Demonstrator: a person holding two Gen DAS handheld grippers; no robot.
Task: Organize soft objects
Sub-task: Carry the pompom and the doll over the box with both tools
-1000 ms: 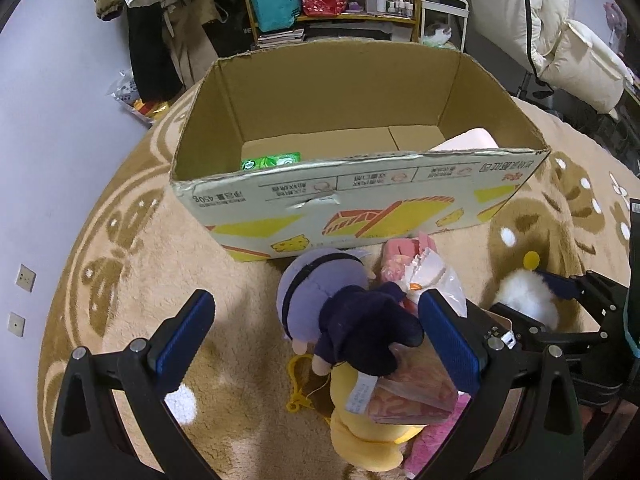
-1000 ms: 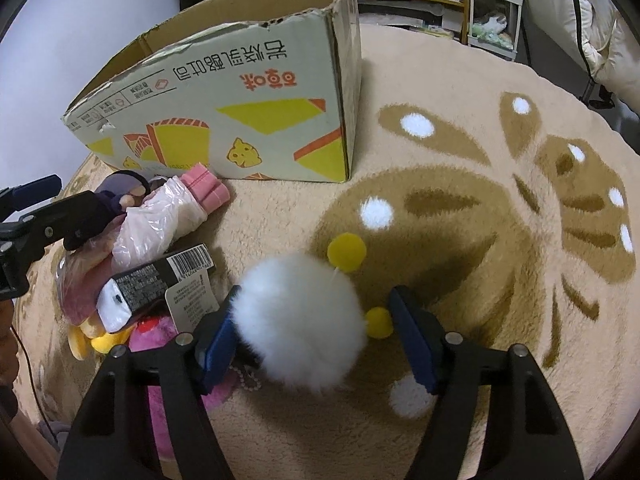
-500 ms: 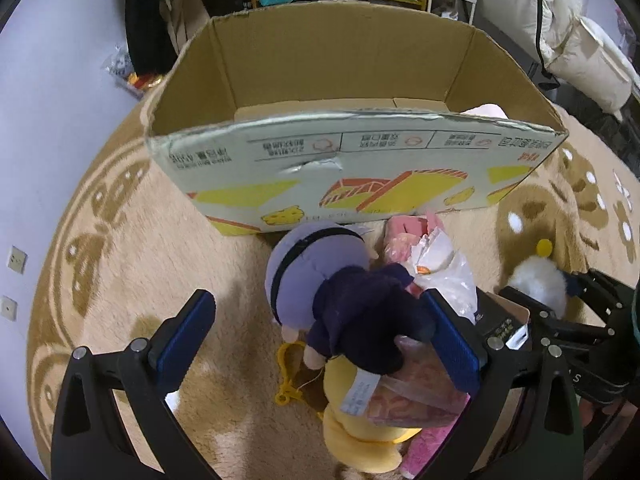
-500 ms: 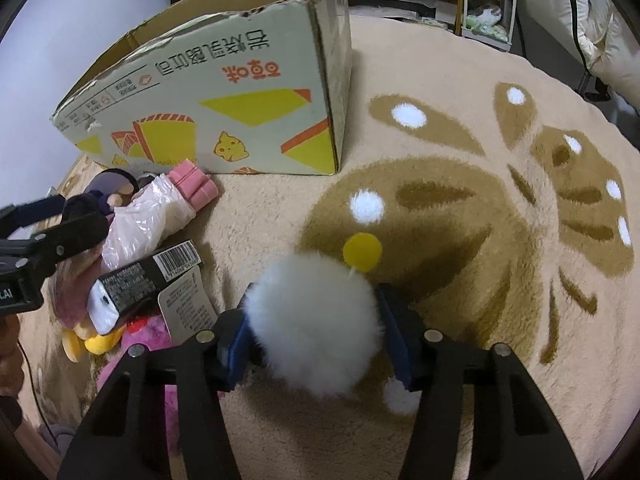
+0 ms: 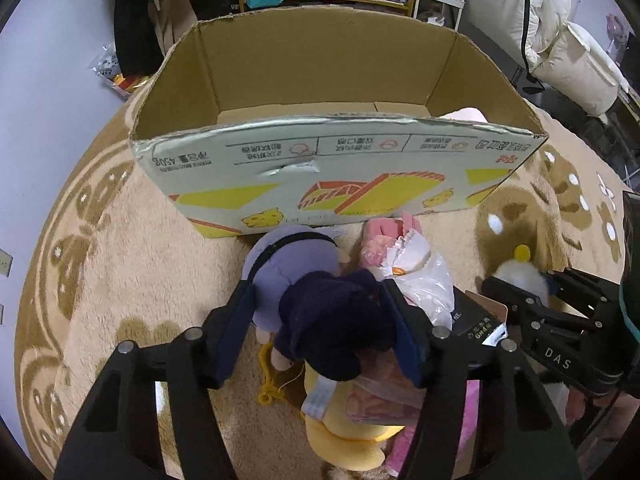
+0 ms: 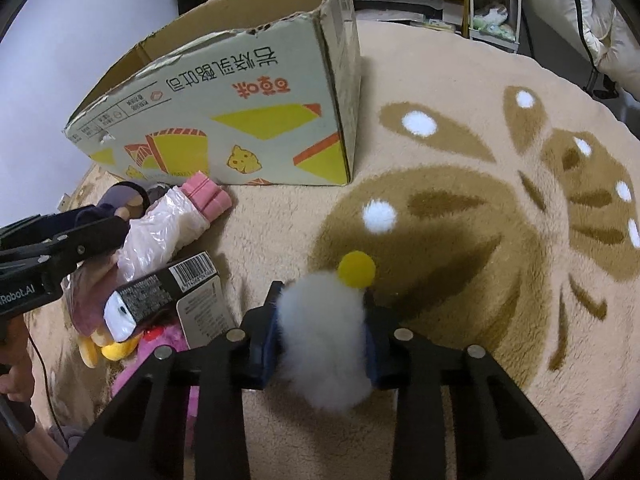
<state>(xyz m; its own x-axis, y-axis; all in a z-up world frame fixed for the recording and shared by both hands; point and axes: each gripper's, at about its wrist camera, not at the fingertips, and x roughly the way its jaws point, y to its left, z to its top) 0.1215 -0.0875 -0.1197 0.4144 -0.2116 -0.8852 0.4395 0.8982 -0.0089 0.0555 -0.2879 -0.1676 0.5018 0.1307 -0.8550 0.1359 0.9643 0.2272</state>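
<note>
Grabbing two soft toys by the big box

I am squeezing the white fluffy toy (image 6: pixel 324 344) with my right gripper (image 6: pixel 320 336), its fingers pressing both sides. My left gripper (image 5: pixel 320 320) has just been closing its fingers on the dark blue plush doll (image 5: pixel 328 320) and is touching it on both sides. The doll is lying on a pile with a yellow plush (image 5: pixel 344 440), a plastic bag (image 5: pixel 424 288) and a black packet (image 6: pixel 160 296). The cardboard box (image 5: pixel 340 176) is standing open just behind, on the rug (image 6: pixel 480 208).

White pompom (image 6: pixel 324 340), navy doll (image 5: pixel 332 320), both squeezed.
</note>
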